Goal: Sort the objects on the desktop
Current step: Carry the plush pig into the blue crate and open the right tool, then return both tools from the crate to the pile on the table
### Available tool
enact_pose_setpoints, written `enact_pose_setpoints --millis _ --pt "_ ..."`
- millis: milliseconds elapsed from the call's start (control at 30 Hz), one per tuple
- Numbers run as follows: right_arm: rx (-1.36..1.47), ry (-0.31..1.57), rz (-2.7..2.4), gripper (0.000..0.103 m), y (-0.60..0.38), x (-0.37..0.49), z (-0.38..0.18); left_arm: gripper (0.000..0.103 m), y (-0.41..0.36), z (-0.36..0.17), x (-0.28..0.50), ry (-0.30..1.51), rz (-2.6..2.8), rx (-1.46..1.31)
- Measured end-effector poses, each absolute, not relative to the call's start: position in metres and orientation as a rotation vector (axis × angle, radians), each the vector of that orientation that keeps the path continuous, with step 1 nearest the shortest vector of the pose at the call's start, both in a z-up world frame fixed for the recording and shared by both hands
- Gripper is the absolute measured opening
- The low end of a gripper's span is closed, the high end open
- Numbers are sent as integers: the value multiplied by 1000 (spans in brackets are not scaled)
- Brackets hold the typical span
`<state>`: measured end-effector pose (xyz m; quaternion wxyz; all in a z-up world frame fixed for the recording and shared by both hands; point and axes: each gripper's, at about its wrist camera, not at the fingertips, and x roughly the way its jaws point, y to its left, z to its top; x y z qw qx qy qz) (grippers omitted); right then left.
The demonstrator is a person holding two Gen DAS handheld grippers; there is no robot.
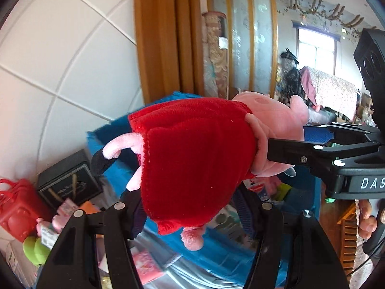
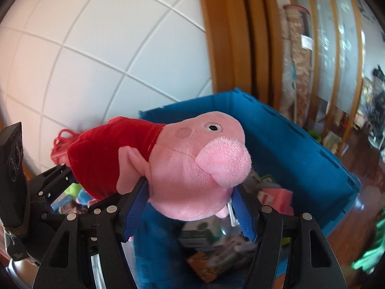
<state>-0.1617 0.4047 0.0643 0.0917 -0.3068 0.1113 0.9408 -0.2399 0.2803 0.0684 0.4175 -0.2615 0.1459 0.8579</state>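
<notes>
I have the soft pink plush pig in a red velvet dress clamped in both tongs at once. My left tongs stand about half open, squeezing its dress; my right tongs stand likewise, pinching its head. The pig hangs sideways above the open blue plastic crate of mixed toys, directly beyond both tongs, which tilt downward.

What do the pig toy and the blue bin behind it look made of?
Pig toy: plush, short fuzzy pile on the pink head; its red dress looks like velvety fleece with stitched hems. Blue bin: probably rigid moulded plastic, with smooth flat walls and a notched rim.
</notes>
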Motion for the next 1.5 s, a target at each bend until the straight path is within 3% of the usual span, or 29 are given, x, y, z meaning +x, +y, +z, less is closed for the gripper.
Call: enact_pose_setpoints --millis 367,567,700,767,900,967,1133,1500 --pt "-1036 574 2667 69 498 -143 9 66 376 33 -232 500 2020 -856" --pt "-1013 574 2625 72 516 -137 4 68 387 19 -225 493 1994 -901" --pt "-984 522 2605 91 515 -133 6 68 379 20 -220 520 2048 -831" --pt "-967 490 2600 94 512 -131 9 68 373 23 -215 507 2064 -809" --pt "-922 429 2604 103 502 -126 16 69 352 35 -212 450 2122 -760" --pt "-892 385 2608 103 492 -123 21 76 335 41 -209 399 2156 -744" --pt "-795 285 2647 103 457 -111 35 81 280 49 -204 290 2295 -696" --pt "-684 176 2881 103 342 -116 46 82 126 3 -217 157 2462 -884"
